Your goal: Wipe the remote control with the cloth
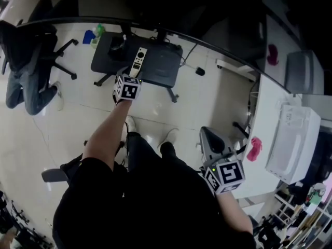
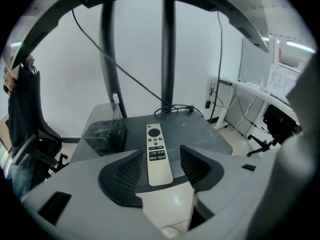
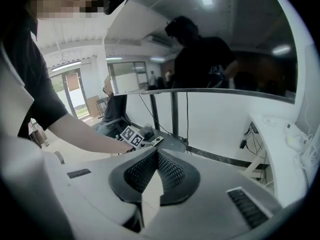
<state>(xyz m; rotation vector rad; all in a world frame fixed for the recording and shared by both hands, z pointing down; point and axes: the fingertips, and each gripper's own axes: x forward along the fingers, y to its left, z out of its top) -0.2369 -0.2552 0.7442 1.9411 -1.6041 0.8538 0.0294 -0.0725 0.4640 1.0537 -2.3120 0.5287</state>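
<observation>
Where the upper left of the head view holds a dark swivel office chair (image 1: 23, 51) on the pale floor, a small blue object (image 1: 88, 37) and a green one (image 1: 99, 32) lie just to its right, beside a dark grey rectangular table (image 1: 161, 66) at the top centre. The slim white remote control (image 1: 138, 61) lies flat on that table near its front edge, buttons up. The left gripper (image 2: 161, 150) hovers just below it in the frame on a bare outstretched arm. In the left gripper view its claw is released, spread wide to either side of the remote with a gap on each side, pressing nothing. Further right, at the lower right of the head view, the right gripper (image 3: 156, 156) is well apart from the table. Its own view shows its claw clenched pad to pad, with nothing between. Right of it, a pink crumpled item (image 1: 254, 148) sits against the edge of a long white desk (image 1: 270, 108), which carries a white boxy device (image 1: 293, 139).
</observation>
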